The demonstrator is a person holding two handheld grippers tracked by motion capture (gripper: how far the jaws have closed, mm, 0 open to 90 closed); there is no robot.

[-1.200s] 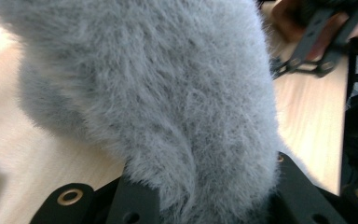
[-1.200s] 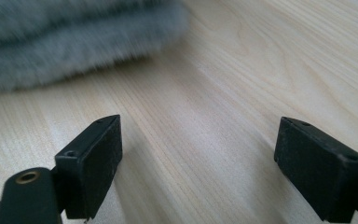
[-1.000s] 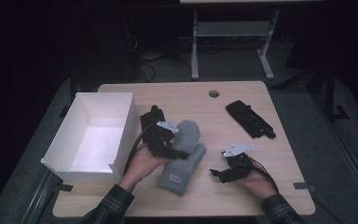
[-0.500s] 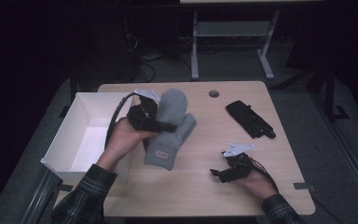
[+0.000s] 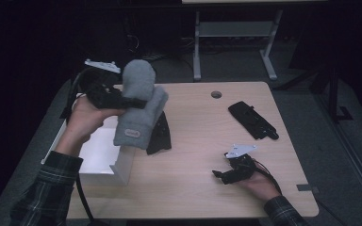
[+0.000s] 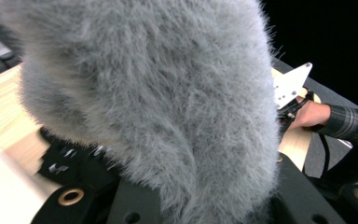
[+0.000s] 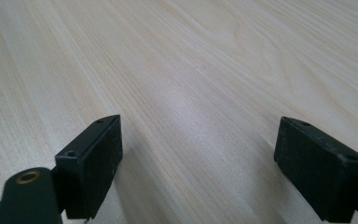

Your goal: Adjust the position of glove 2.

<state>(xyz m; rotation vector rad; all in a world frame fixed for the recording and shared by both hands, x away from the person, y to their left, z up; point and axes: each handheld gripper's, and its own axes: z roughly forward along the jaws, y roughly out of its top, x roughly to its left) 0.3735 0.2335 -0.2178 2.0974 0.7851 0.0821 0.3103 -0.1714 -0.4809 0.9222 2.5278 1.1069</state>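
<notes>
Left gripper (image 5: 131, 101) clamps the grey mitten (image 5: 136, 110) aloft at 9 o'clock — above the white box (image 5: 96, 160), not yet deposited; right gripper (image 5: 220, 175) fingers open, empty, on the table (image 5: 202, 127).

Dark plaid flannel sleeves (image 5: 52, 188) on both forearms. Black two-jaw left gripper (image 5: 104, 92) and right gripper (image 5: 233, 170), each topped by a grey three-cornered plate, trailing black cable; brass-ringed holes.

High view: fixed above the near side, facing forward and down over the whole table (image 5: 202, 117); left gripper view: pressed close against grey fur (image 6: 158, 102), sharing the far right gripper (image 6: 291, 88); right gripper view: low over bare tabletop.
</notes>
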